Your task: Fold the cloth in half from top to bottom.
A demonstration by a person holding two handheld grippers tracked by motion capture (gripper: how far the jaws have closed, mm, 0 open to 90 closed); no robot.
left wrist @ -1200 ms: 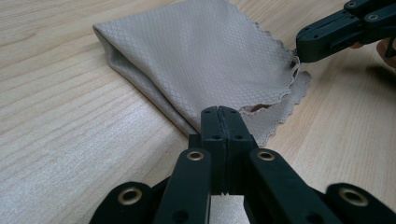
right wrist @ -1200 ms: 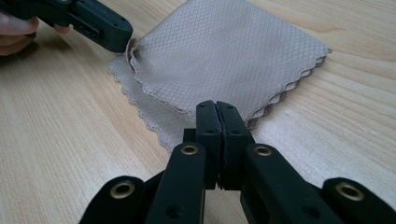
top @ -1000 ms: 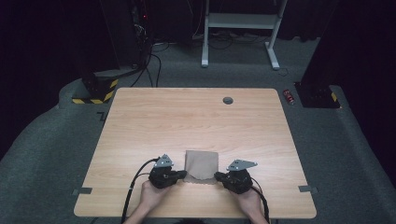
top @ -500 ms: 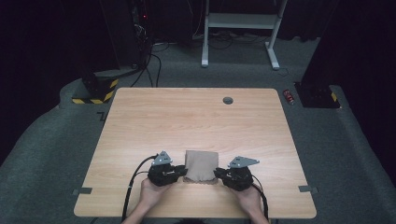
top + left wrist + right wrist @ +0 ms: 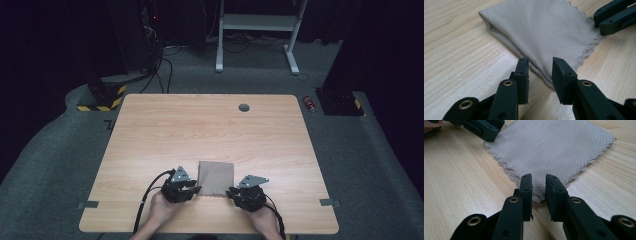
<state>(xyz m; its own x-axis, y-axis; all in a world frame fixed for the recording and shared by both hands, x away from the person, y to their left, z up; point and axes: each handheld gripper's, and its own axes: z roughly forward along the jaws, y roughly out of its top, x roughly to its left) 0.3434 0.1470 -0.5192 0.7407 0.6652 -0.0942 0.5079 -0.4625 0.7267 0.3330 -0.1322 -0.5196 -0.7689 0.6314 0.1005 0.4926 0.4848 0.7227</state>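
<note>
1. The cloth (image 5: 216, 177) — a beige, diamond-weave piece with scalloped edging — lies folded flat on the table (image 5: 210, 125), close to the near edge and about midway between the table's left and right edges.

2. The left gripper (image 5: 192, 188) sits at the cloth's near left corner. In the left gripper view its jaws stand apart, the folded corner of the cloth (image 5: 541, 32) lying between them with a gap on each side; the pads do not press on it. These jaws have just been opening.

3. The right gripper (image 5: 234, 192) sits at the near right corner. In the right gripper view its jaws are parted by a narrow gap, with the scalloped corner of the cloth (image 5: 554, 150) just beyond the tips and nothing pinched. They too have just been opening, more slowly.

4. Judged from this, the step in hand is the letting-go after a fold: both corners are laid down and the cloth rests on its own.

5. The next move likely calls for drawing both grippers back toward the near edge without dragging the corners — then either taking a fresh pair of corners for another fold or leaving the cloth as it is.

6. The risk is a jaw catching the lacy edge and pulling the fold open.
</note>
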